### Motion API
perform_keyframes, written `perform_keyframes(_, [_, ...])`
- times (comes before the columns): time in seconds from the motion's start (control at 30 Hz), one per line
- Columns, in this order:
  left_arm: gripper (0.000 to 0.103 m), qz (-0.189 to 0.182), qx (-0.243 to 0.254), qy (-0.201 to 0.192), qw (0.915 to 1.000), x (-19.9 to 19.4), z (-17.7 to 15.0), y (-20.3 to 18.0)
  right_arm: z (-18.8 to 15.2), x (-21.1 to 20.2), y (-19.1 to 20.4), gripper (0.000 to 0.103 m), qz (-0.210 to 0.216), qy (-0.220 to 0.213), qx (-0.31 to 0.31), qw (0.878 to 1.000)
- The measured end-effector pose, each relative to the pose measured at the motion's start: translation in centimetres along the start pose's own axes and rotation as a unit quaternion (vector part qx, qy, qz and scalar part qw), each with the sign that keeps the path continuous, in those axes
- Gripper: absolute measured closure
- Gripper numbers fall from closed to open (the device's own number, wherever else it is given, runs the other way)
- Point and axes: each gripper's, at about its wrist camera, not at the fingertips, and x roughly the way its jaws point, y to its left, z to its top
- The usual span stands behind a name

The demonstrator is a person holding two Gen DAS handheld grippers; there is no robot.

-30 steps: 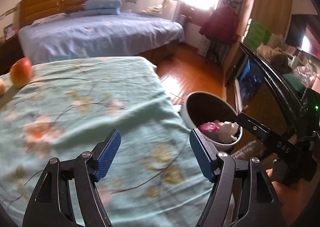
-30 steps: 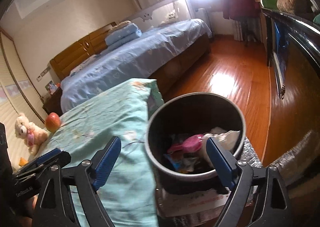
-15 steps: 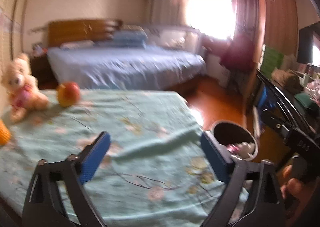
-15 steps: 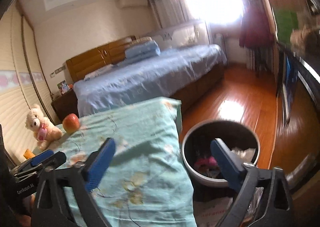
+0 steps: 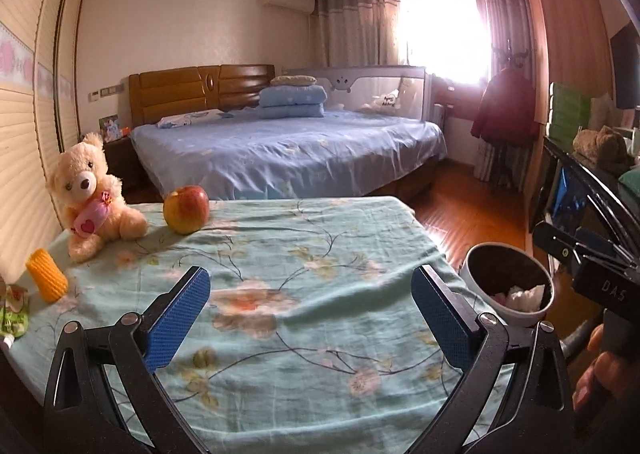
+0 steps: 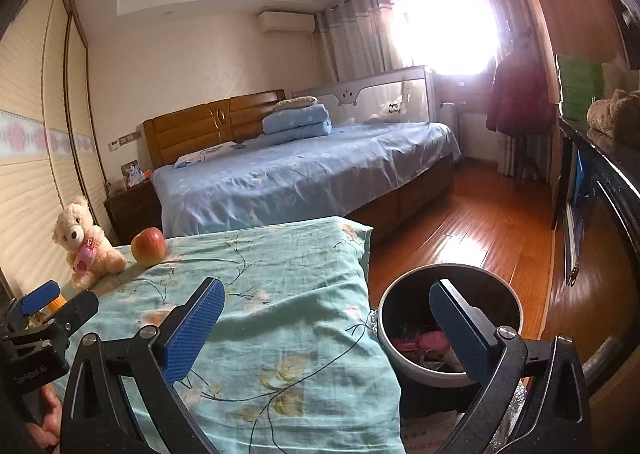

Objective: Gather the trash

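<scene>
A round trash bin (image 5: 472, 266) stands on the floor at the table's right edge; it holds white tissue (image 5: 524, 294) and a pink item (image 6: 420, 342). The bin (image 6: 384, 318) sits low right in the right wrist view. My left gripper (image 5: 310, 308) is open and empty above the floral tablecloth (image 5: 312, 254). My right gripper (image 6: 326, 328) is open and empty, raised between the cloth's right edge and the bin. A green wrapper (image 5: 12, 314) lies at the table's left edge.
A teddy bear (image 5: 88, 194), a red apple (image 5: 186, 208) and a yellow corn toy (image 5: 46, 280) sit on the table's far left. A blue bed (image 5: 288, 150) stands behind. A dark cabinet (image 6: 600, 214) runs along the right by the wooden floor (image 6: 460, 230).
Both grippers have risen and pulled back from the bin, tilting up. The teddy bear, corn toy and wrapper have come into view. Both stay open.
</scene>
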Motion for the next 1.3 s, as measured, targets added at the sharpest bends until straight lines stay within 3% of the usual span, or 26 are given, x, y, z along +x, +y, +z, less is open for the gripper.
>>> perform_keyframes(1.3, [0.0,0.018,0.0,0.009,0.9998,-0.7,0.0,-0.4,-0.2,-0.6,1.3,0.0,0.001,0.006,-0.017,1.0])
